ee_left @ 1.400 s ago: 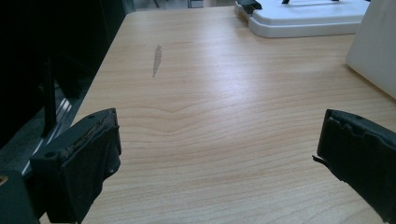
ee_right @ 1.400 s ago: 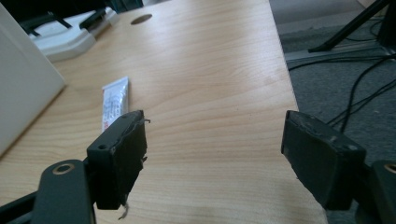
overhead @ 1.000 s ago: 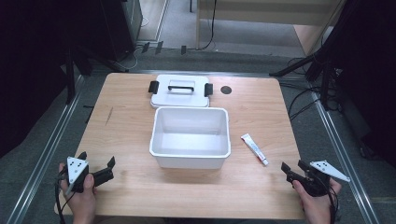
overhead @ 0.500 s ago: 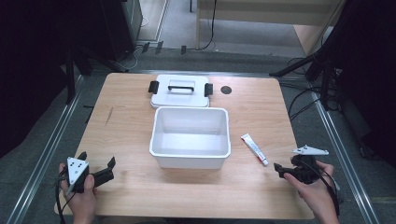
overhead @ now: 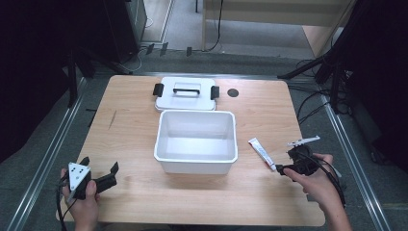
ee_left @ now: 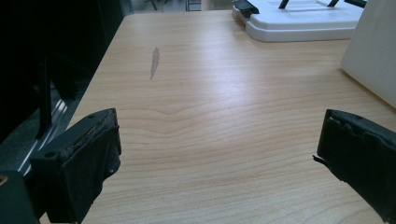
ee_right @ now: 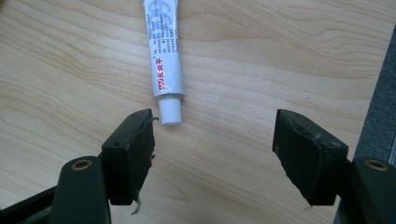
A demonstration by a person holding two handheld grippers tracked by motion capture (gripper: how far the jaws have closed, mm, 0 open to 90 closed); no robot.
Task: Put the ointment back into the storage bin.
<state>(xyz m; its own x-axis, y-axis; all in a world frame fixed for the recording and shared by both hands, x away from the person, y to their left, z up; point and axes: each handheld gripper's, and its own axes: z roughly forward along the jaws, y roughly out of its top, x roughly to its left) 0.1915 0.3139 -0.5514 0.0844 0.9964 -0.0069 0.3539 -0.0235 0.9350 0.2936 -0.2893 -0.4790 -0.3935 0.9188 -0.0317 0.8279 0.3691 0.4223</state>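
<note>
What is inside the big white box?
Nothing: the white box is open, and its floor and walls look bare. Its near wall hides a strip of the floor.

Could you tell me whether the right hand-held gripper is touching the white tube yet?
Cannot tell. In the right gripper view the tube's cap sits right at the tip of one finger of the open right hand-held gripper, with no plain gap or contact.

light: even overhead, bright on the table (overhead: 130,139), surroundings nearly black | glare: pale sheen on the wood in the left gripper view | shadows: soft, short | focus: high view slightly soft, perhaps from low resolution; near jaws blurred in both gripper views
</note>
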